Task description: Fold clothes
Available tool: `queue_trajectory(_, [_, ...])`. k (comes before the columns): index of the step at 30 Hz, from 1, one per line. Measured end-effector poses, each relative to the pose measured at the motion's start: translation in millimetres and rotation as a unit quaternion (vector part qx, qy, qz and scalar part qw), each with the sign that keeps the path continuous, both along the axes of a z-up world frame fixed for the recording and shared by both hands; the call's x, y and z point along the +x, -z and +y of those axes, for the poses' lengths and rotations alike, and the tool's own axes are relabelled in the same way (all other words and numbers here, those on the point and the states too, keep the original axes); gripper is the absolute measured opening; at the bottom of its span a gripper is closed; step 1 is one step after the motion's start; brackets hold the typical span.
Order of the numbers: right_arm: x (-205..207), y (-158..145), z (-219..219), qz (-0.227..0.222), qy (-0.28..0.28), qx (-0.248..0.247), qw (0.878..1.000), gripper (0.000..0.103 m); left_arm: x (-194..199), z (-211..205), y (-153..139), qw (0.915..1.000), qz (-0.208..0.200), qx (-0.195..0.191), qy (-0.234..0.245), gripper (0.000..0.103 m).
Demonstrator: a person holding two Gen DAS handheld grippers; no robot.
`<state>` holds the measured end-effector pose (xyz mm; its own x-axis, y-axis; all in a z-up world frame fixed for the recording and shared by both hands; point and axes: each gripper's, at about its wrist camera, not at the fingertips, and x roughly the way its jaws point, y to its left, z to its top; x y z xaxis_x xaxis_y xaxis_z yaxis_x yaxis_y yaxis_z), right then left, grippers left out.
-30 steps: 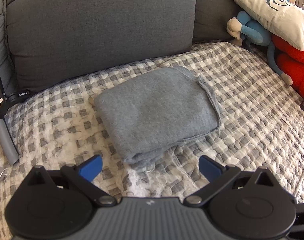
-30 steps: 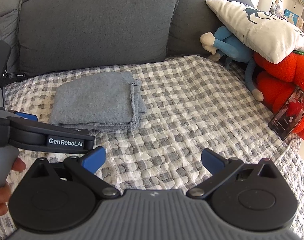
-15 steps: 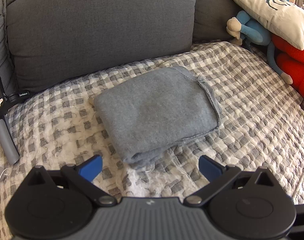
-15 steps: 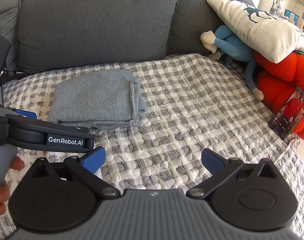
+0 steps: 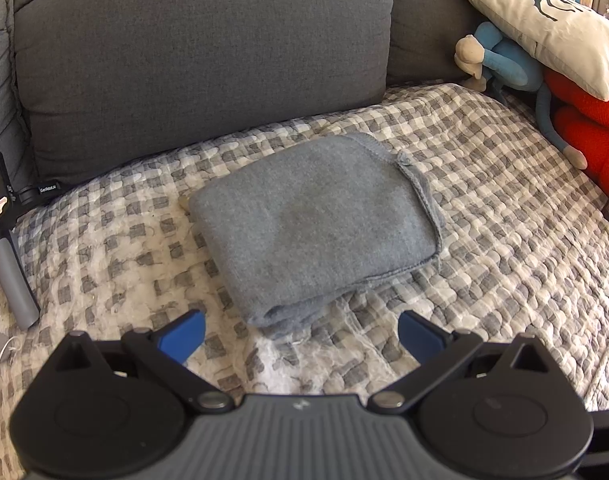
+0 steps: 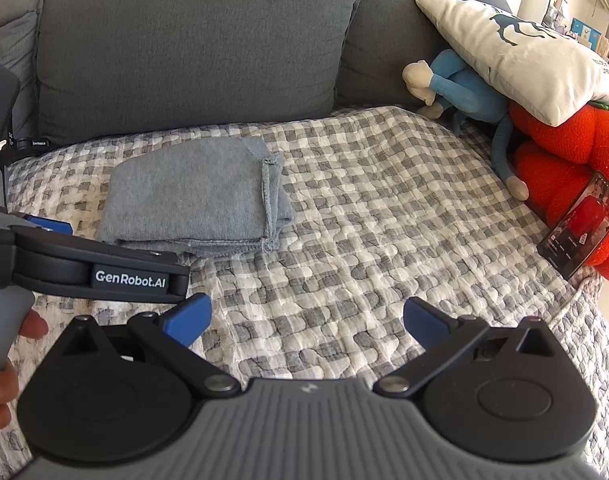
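Grey cloth [image 5: 316, 224] lies folded into a rough rectangle on the checked quilt [image 5: 504, 240], near the middle of the sofa seat, just in front of the dark grey back cushion [image 5: 200, 52]. Stacked hemmed edges face right; the fold's thick rounded edge faces the camera in the left wrist view, with a bit of lower layer poking out at the near corner.

Left gripper [image 5: 300, 334] hovers just short of that near corner — jaws spread wide, blue pads [image 5: 182, 336] apart, nothing between them, not touching the cloth. In the right wrist view it shows from the side at the left edge, body marked GenRobot.AI, with a hand [image 6: 4, 376] on its grey handle.

Right gripper [image 6: 306, 322] is over bare quilt to the right of the cloth [image 6: 192, 196] and clear of it — jaws also wide, empty.

Right end of sofa: white pillow [image 6: 516, 52] with a dark print rests on top of a blue plush [image 6: 460, 80] and a red plush [image 6: 564, 152]. A phone [image 6: 578, 226] leans against the red plush, screen lit. At the far left in the left wrist view, another handheld device [image 5: 4, 236] with a grey handle lies on the quilt by the armrest.
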<state>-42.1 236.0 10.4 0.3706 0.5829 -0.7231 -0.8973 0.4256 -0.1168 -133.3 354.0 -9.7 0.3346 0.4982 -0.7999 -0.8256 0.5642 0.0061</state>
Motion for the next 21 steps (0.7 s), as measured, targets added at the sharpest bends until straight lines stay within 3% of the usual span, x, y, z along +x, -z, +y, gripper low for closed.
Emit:
queue_trajectory(9, [-8,-6,-5,-0.006,-0.016,-0.006,1.0,0.103,-7,-7,-8,1.0,-0.002,0.005,-0.001,0.102])
queue_trajectory(15, [-21,-13,-24,0.029,-0.05,-0.001,0.998,0.103,-19,-22,-17,0.9996,-0.025,-0.016,-0.003,0.102])
queue_trajectory(21, [-40,-31,-43,0.008,-0.066,-0.014,0.998,0.103,-32,-47,-33,0.999,-0.043,-0.015,0.005,0.102])
